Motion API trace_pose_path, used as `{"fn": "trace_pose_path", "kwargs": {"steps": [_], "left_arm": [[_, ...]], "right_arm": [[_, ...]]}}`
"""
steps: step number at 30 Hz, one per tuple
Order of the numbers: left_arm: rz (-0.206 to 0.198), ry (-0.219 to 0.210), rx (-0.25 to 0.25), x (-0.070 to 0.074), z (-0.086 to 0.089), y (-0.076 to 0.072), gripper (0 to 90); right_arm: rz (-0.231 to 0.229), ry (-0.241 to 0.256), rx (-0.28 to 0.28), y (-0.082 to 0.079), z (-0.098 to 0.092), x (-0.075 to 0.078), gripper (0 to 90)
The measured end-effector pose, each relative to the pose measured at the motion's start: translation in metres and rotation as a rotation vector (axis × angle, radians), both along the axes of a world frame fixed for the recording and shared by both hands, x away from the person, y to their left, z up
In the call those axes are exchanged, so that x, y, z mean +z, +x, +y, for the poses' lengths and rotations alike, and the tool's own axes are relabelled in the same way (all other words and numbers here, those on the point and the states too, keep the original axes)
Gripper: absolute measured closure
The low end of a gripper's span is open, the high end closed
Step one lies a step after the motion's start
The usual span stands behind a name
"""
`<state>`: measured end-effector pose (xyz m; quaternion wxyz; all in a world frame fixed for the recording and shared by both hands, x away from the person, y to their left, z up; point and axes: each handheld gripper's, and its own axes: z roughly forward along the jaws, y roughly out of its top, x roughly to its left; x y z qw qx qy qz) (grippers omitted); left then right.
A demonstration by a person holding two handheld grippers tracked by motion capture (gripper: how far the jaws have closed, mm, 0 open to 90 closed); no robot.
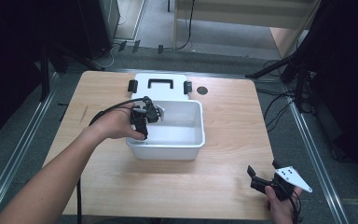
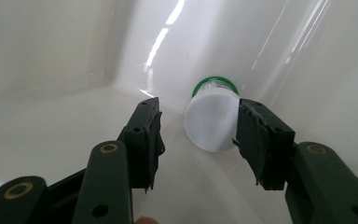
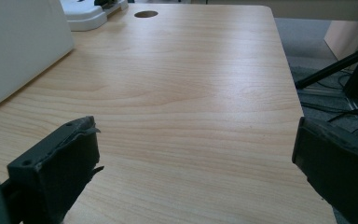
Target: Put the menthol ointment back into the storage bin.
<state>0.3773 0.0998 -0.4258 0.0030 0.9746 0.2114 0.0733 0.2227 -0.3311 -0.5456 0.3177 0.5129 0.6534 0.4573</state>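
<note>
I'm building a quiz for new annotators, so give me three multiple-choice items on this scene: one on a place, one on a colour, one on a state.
1. Where is the left gripper?
A. over the lid
B. reaching into the white bin
C. on the floor

2. What colour is the band on the white jar?
A. red
B. blue
C. green

3. How do the right gripper jaws stand?
A. wide apart
B. shut on the jar
C. shut on the lid

Answers: B, the high view shows it inside the bin; C, a green band rings the jar's far end; A, bare table shows between them.
</note>
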Motion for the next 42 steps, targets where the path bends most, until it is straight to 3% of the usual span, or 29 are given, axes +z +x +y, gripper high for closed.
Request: {"fn": "trace_pose_path", "kwargs": {"steps": [8,16,25,33,40,42], "left_arm": [[-0.021,-0.07,0.025,0.023,0.01,-0.004,50.8],[-0.055,-0.134,0.076,0.046,0.034,-0.011,50.7],[-0.084,-0.16,0.111,0.067,0.068,-0.022,51.2],[-0.098,-0.17,0.147,0.068,0.09,-0.029,51.4],[-0.107,-0.187,0.163,0.058,0.103,-0.039,48.6],[-0.128,-0.203,0.185,0.052,0.11,-0.045,46.4]], "right_arm": [[0.002,-0.001,0.0,0.0,0.0,0.0,0.6],[0.005,-0.001,-0.002,0.0,0.001,0.0,0.6],[0.005,-0.014,0.002,0.001,0.001,0.0,0.5],[0.007,-0.017,0.0,0.001,0.001,0.0,0.6],[0.009,-0.017,-0.001,0.001,0.001,0.0,0.6],[0.01,-0.017,-0.001,0.001,0.002,0.0,0.6]]}}
